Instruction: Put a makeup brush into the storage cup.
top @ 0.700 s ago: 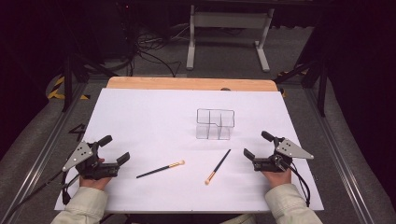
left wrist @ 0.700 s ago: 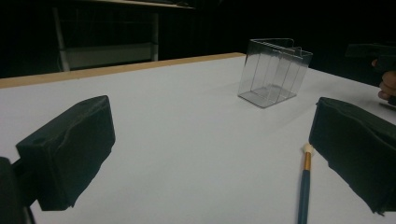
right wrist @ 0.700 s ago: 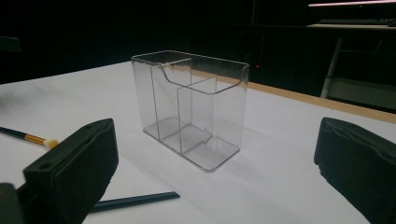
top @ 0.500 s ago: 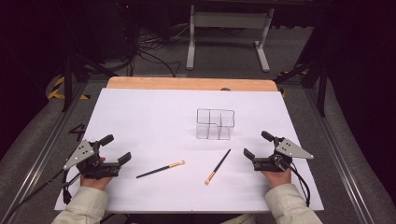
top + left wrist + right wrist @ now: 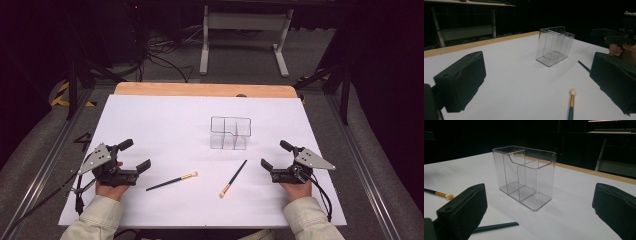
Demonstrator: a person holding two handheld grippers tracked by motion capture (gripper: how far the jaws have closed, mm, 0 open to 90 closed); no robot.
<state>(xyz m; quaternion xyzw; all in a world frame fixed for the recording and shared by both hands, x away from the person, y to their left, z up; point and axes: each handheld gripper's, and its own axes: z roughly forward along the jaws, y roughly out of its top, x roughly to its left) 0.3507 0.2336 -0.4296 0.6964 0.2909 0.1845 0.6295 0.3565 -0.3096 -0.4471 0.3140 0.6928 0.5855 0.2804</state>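
The white table point(image 5: 165, 120) carries a clear, empty organizer with three compartments point(image 5: 230, 133), standing upright ahead of both sets of jaws and well apart from them. We hold the left gripper point(image 5: 136, 159) and the right gripper point(image 5: 270, 157) low at the near corners, each with its jaws spread wide and nothing between them. Two slim make-up brushes lie flat between the grippers: the left brush point(image 5: 172, 181) points its pale tip away from the left jaws, near them; the right brush point(image 5: 233, 178) lies just beside the right jaws, its dark handle toward the organizer. We judge the work not yet begun. The next move calls for lowering one set of jaws astride a handle and closing.
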